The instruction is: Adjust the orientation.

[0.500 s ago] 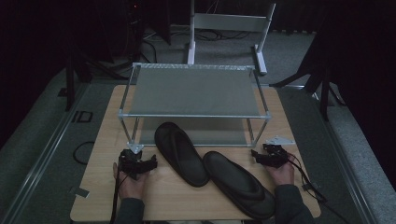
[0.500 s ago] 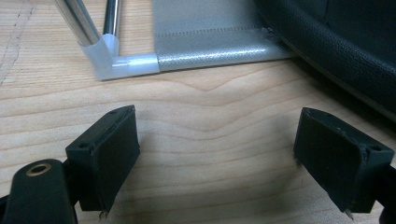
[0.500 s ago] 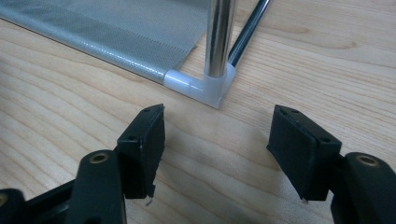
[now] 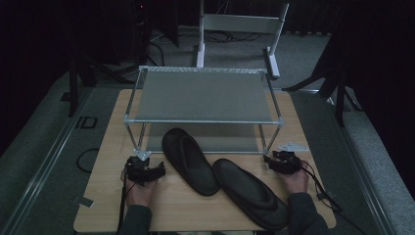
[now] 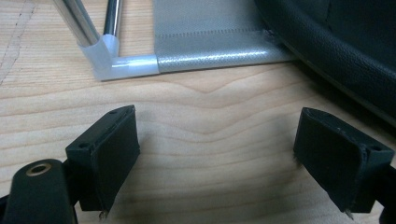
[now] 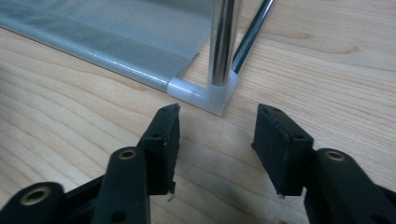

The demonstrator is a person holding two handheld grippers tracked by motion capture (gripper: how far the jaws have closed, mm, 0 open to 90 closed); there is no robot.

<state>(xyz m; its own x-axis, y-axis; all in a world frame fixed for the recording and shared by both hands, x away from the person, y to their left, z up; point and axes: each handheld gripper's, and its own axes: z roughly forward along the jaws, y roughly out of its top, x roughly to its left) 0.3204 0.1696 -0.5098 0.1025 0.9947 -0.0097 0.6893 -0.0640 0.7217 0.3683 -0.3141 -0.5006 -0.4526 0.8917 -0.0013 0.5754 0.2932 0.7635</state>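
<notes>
High view: both hands rest grippers, left (image 4: 157, 171) and right (image 4: 269, 160), on table (image 4: 195, 205)

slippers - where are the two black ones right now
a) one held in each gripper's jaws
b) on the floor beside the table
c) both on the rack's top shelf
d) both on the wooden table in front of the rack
d: the high view shows both black slippers lying on the wooden table in front of the rack, between the open, empty left gripper and right gripper.
</notes>
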